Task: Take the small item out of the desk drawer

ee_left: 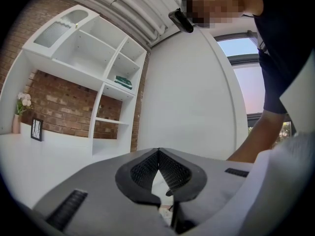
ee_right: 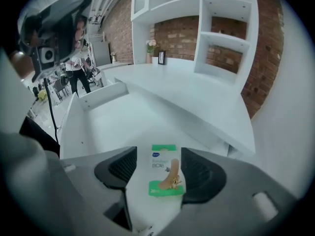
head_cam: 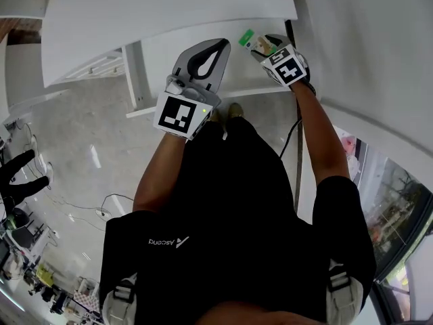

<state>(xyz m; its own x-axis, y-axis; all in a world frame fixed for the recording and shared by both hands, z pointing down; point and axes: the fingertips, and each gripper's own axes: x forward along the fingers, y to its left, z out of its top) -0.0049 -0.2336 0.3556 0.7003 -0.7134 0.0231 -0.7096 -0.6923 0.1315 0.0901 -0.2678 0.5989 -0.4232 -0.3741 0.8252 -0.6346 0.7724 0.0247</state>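
Nearest to me, the left gripper point(head_cam: 220, 46) sits at the centre of the head view, its jaws pressed together at the tips with nothing between them. Just right of it, the right gripper point(head_cam: 260, 45) points into the open drawer point(head_cam: 152, 63) with its jaws spread. The small green-and-white plaster packet point(ee_right: 166, 171) lies between them on the white drawer floor, at the lower middle of the right gripper view. Its right edge is close against one pad and the other pad stands clear. Beyond the drawer, the white desk top point(ee_right: 197, 102) runs across mid-frame. Farther back, at the top of that view, white shelves point(ee_right: 226, 28) stand before a brick wall point(ee_right: 172, 36), with a dark picture frame point(ee_right: 161, 57) and flowers point(ee_right: 151, 45) just left of them
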